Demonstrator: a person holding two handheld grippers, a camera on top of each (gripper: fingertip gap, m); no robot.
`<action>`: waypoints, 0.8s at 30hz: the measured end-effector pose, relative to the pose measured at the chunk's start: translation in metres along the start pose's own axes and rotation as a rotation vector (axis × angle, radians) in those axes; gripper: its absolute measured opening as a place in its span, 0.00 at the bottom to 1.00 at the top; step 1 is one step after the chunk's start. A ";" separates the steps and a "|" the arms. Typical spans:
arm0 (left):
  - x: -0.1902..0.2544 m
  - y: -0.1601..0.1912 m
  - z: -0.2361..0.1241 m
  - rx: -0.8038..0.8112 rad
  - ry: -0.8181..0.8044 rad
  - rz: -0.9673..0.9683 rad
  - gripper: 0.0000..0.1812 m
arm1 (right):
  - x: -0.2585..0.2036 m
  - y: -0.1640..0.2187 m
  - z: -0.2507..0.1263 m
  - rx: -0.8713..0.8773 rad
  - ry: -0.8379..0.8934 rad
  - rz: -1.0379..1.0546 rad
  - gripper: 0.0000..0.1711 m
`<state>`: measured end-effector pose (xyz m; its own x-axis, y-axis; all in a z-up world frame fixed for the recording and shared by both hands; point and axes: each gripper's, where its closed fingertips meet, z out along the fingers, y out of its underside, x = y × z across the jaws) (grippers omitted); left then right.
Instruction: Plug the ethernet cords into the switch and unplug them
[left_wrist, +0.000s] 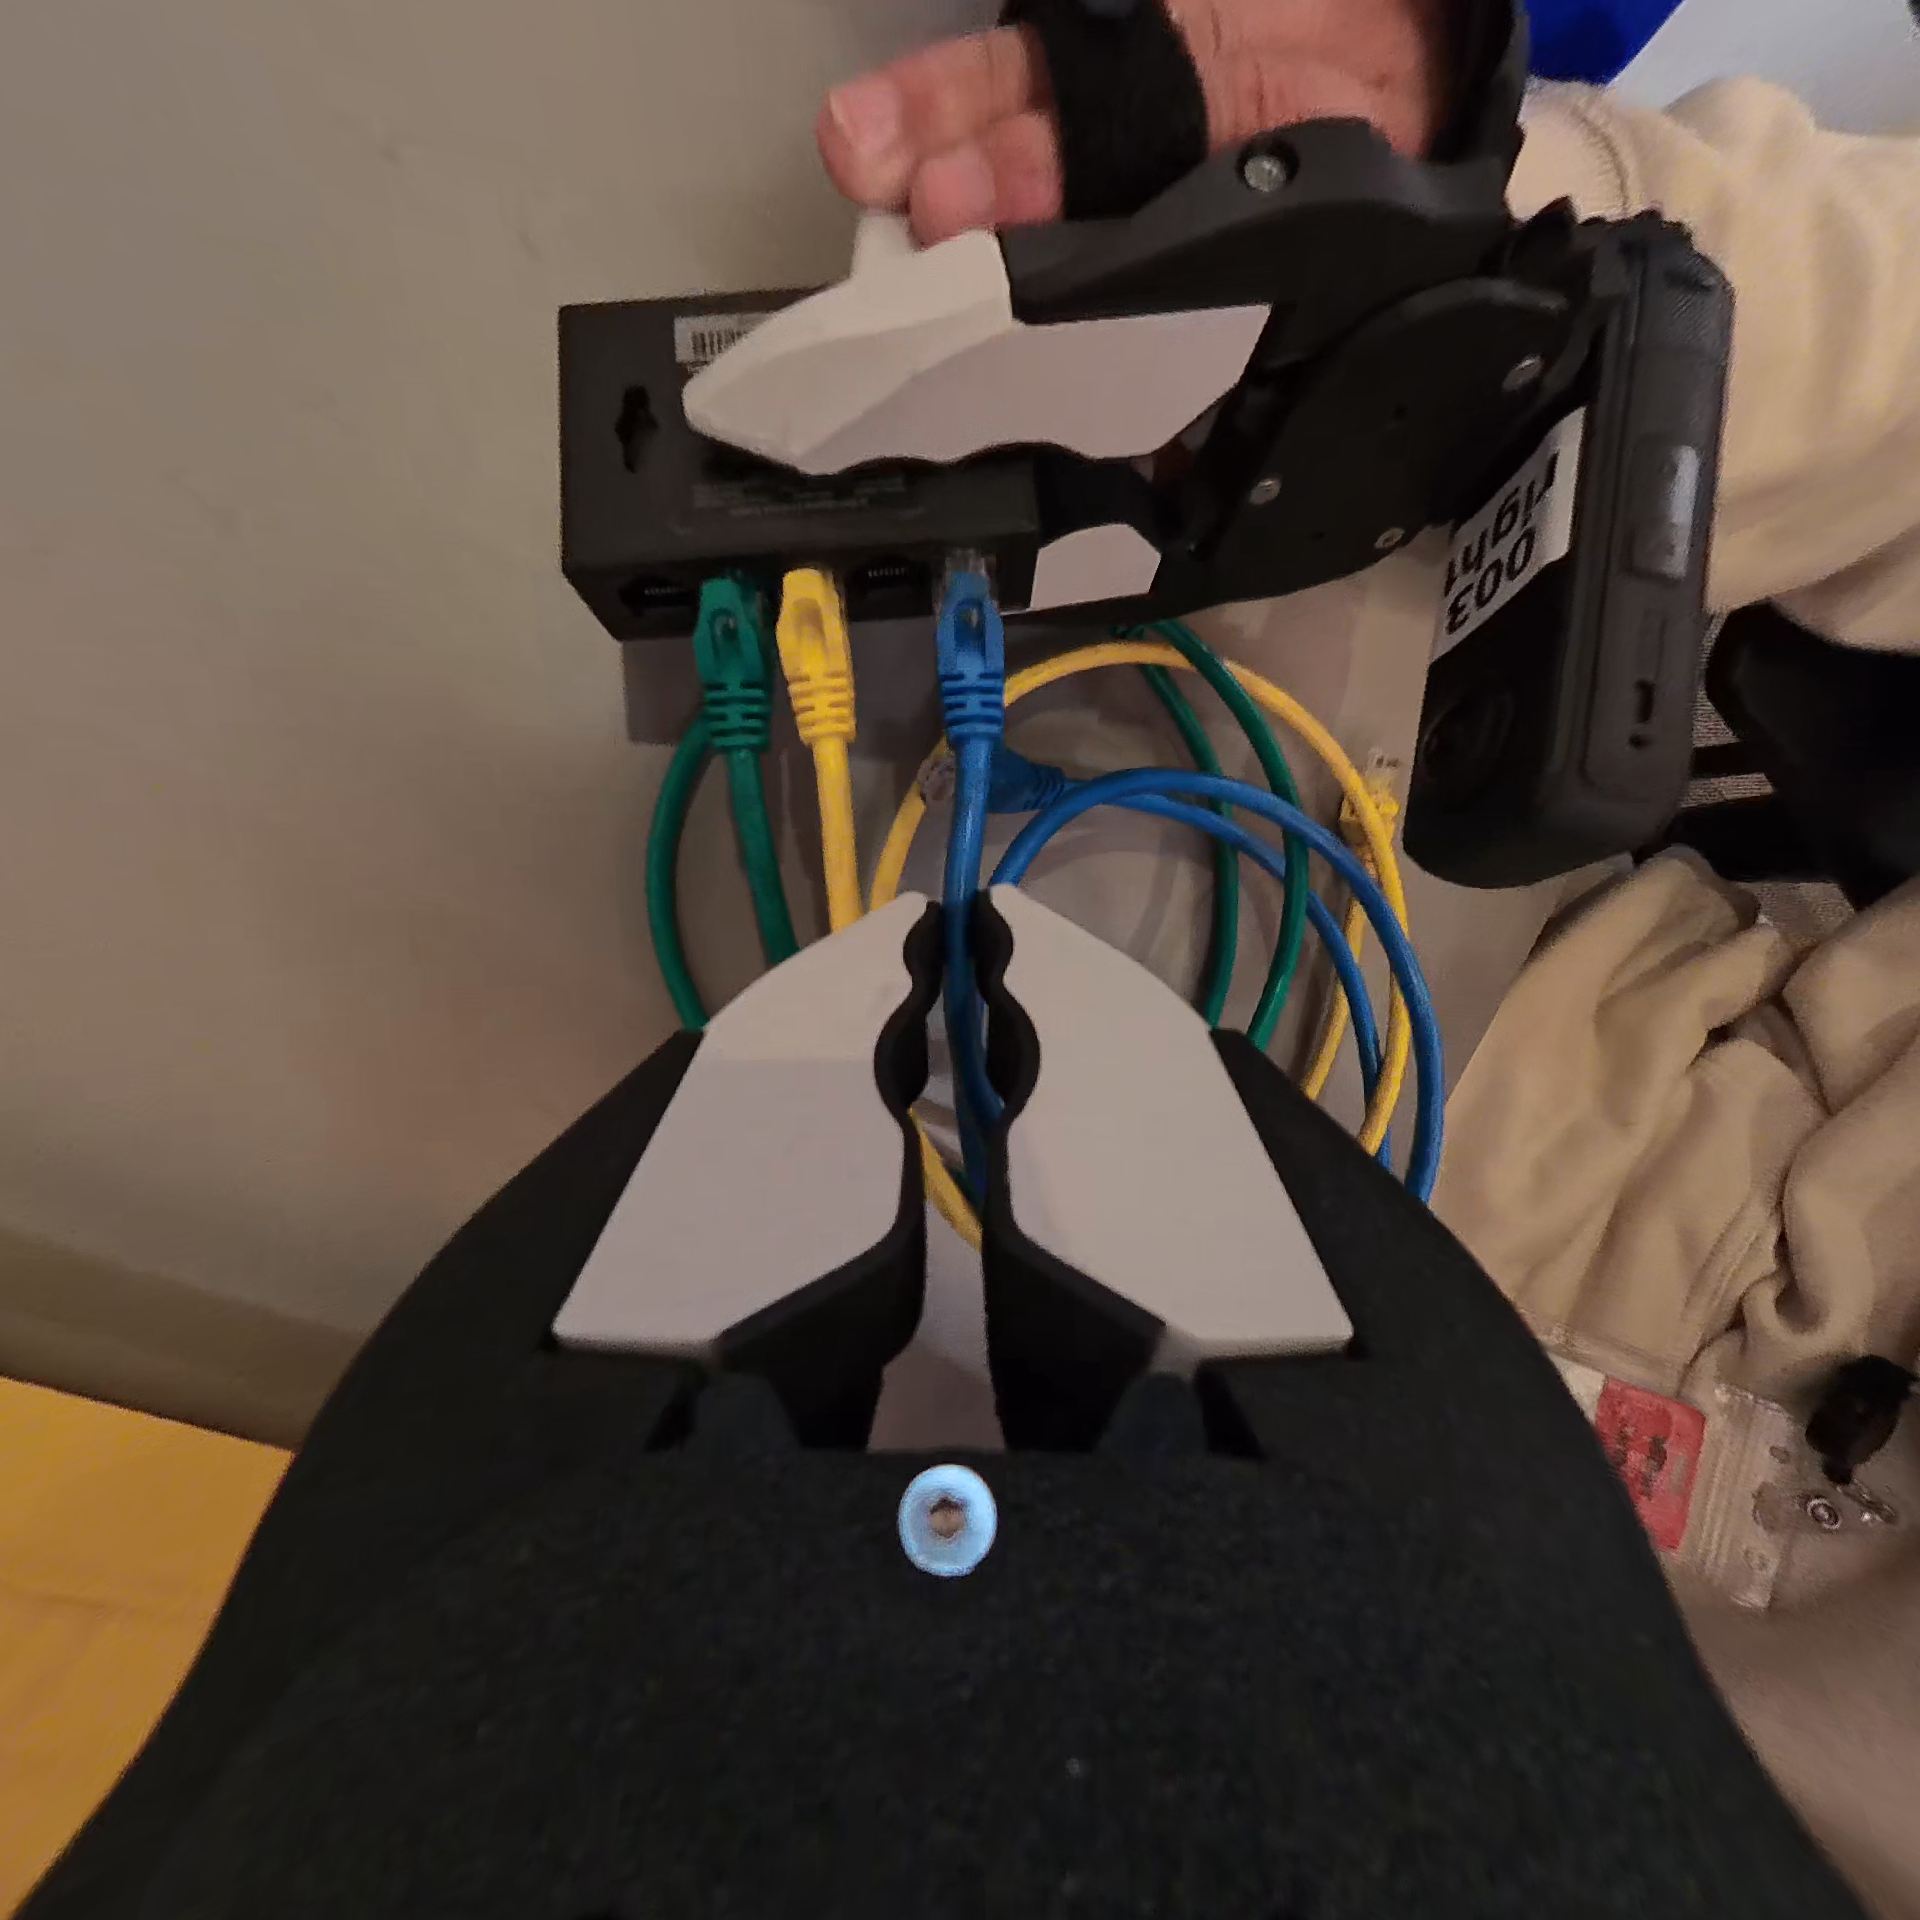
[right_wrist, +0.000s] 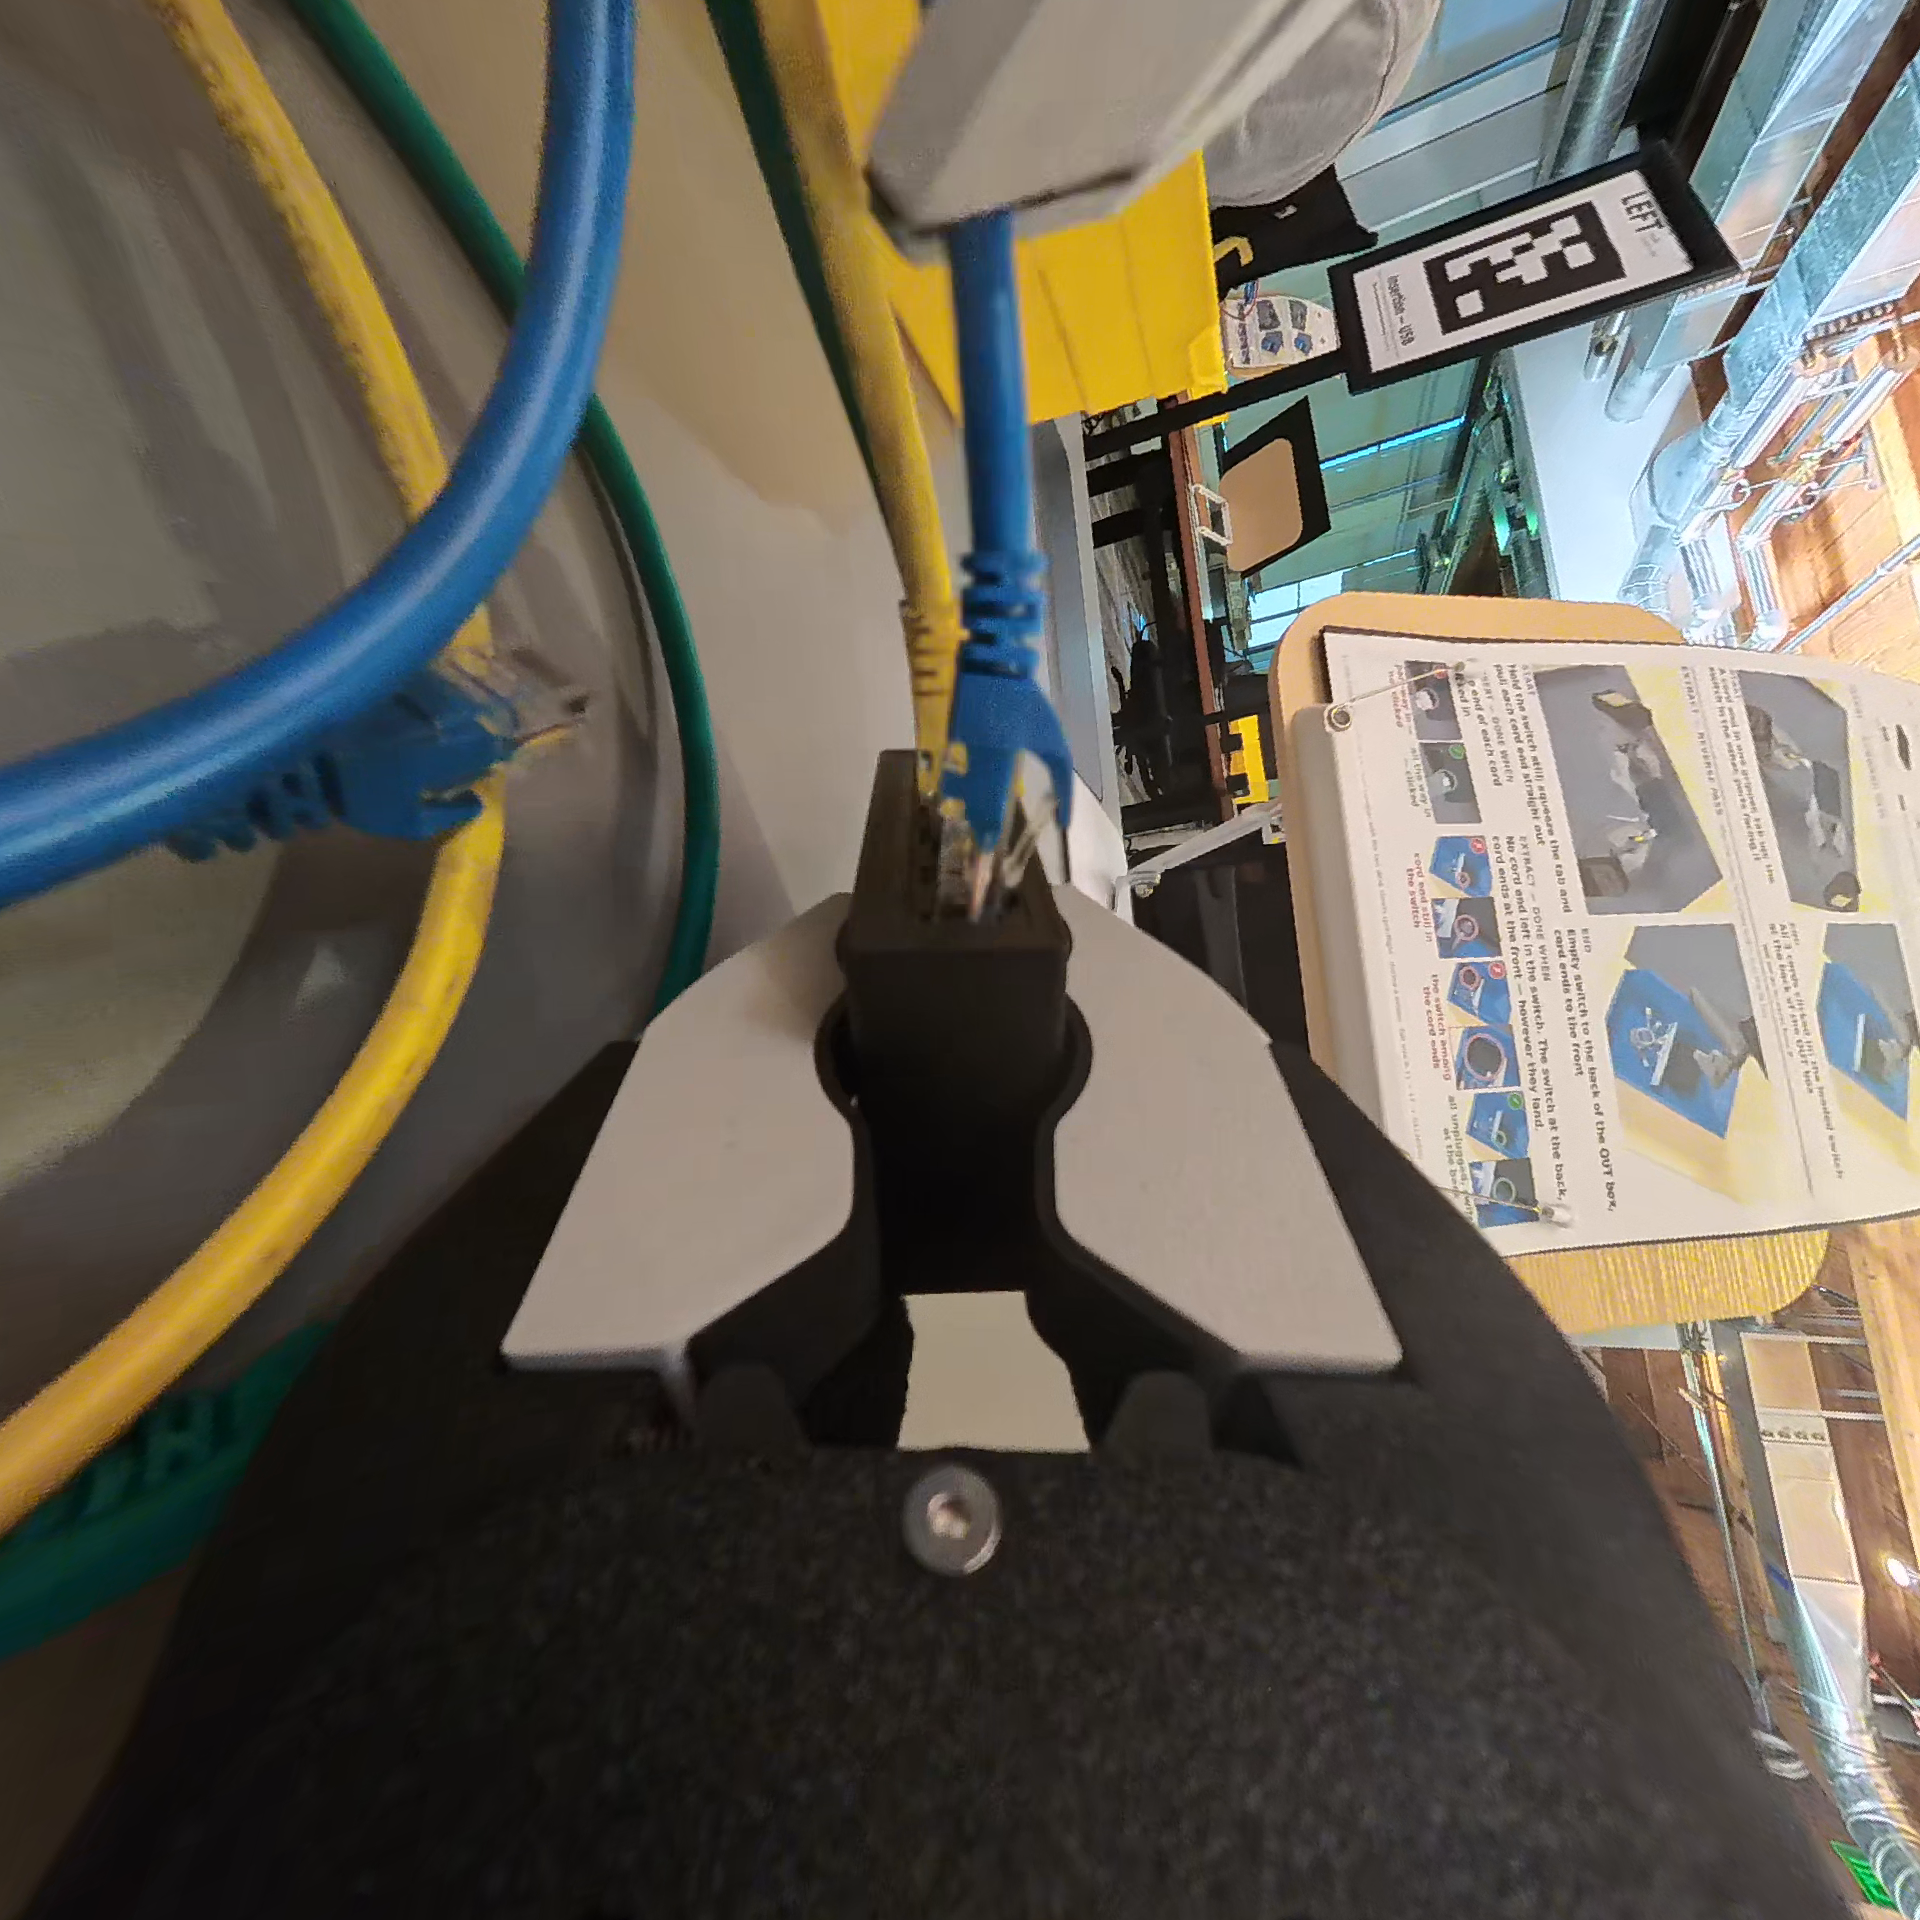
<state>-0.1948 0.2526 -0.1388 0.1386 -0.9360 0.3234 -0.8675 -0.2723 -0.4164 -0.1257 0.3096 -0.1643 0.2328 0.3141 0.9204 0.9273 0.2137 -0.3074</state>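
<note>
The black switch (left_wrist: 800, 488) is held up in front of a pale wall, clamped end-on between the fingers of the right hand-held gripper (right_wrist: 954, 956). The green cord (left_wrist: 734, 665) and yellow cord (left_wrist: 817, 665) are seated in neighbouring ports, with one empty port between the yellow and blue plugs. The blue cord (left_wrist: 970, 665) is seen at its port with its clear tip partly exposed. Below its plug, the blue cable is pinched by the nearly closed left hand-held gripper (left_wrist: 961, 925). Loose cable loops hang beneath, a free blue plug (right_wrist: 436, 748) among them.
</note>
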 end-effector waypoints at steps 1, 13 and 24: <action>0.001 -0.001 -0.001 0.002 0.002 0.005 0.03 | 0.001 0.000 0.000 0.000 0.001 0.006 0.17; -0.001 -0.010 0.007 0.047 0.004 0.033 0.03 | 0.006 0.008 0.000 -0.022 -0.020 0.087 0.17; 0.007 -0.021 0.007 0.107 -0.118 0.196 0.02 | 0.012 0.008 -0.004 -0.012 -0.015 0.163 0.17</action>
<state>-0.1723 0.2498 -0.1338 0.0333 -0.9911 0.1287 -0.8285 -0.0994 -0.5510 -0.1146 0.3113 -0.1543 0.3764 0.3577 0.8546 0.8808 0.1478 -0.4498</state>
